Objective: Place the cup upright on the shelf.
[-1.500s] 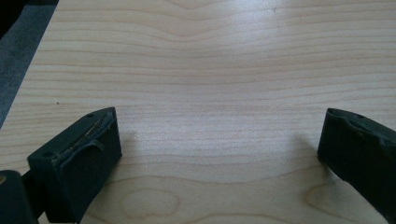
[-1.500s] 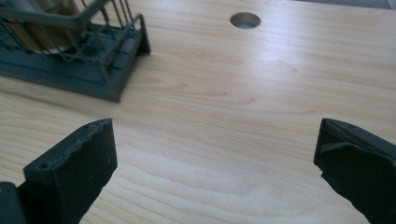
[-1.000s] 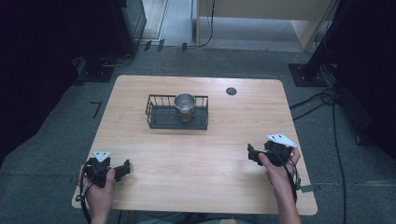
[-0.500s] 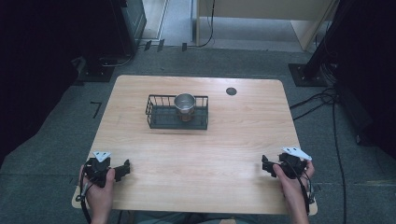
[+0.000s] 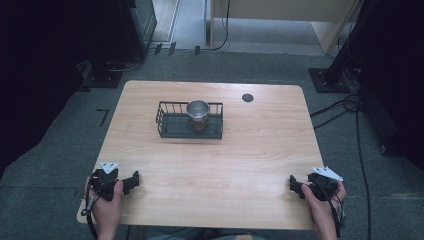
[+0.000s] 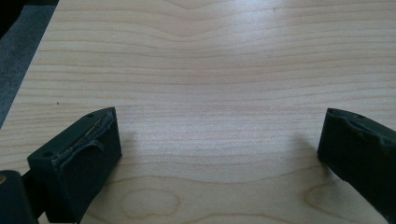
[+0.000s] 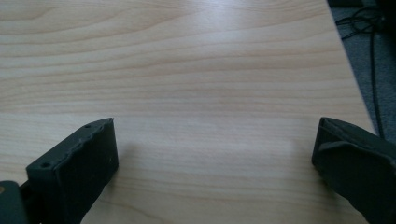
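A black wire basket stands at the middle back of the wooden table. A metal cup sits upright inside it, toward its right end. My left gripper rests near the table's front left corner, open, with bare wood between its jaws. My right gripper is at the front right corner, also open, its jaws wide apart over bare wood. Both are far from the basket.
A small dark round grommet lies at the back right of the table. Grey carpet surrounds the table, with cables on the floor to the right and dark stands behind.
My right gripper has pulled back and to the right, from mid-right of the table to its front right corner. The left gripper has stayed put.
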The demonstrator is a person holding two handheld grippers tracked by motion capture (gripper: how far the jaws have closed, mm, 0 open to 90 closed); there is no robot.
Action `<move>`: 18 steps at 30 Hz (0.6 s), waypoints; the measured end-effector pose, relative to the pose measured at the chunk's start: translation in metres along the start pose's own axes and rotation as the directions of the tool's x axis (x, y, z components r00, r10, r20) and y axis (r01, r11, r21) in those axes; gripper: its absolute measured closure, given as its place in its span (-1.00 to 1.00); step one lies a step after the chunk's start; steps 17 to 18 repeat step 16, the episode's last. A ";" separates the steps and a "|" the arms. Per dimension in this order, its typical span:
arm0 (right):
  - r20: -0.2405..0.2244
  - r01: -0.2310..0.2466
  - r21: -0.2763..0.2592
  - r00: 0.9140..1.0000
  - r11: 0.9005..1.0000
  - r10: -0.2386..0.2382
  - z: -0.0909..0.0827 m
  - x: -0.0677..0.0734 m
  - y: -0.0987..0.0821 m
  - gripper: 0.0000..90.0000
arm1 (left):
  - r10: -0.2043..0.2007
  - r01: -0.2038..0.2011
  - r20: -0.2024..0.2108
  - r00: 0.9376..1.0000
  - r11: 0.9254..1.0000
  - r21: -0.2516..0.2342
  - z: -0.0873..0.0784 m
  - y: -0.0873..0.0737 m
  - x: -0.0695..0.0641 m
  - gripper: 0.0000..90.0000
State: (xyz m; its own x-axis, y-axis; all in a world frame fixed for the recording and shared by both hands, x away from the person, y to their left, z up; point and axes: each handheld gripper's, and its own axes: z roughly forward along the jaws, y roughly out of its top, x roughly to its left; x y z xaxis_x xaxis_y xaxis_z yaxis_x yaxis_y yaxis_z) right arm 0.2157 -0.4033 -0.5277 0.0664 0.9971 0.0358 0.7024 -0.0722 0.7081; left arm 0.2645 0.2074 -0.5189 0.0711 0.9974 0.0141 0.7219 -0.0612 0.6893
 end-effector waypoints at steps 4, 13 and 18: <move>0.013 -0.006 -0.011 1.000 1.000 0.006 -0.004 -0.008 -0.005 -1.00 | 0.000 0.000 0.000 1.000 1.000 0.000 0.000 0.000 0.000 -1.00; -0.019 0.029 -0.007 0.999 1.000 -0.029 -0.006 -0.014 -0.007 -1.00 | 0.000 0.000 0.000 1.000 1.000 0.000 0.000 0.000 0.000 -1.00; -0.019 0.029 -0.007 0.999 1.000 -0.029 -0.006 -0.014 -0.007 -1.00 | 0.000 0.000 0.000 1.000 1.000 0.000 0.000 0.000 0.000 -1.00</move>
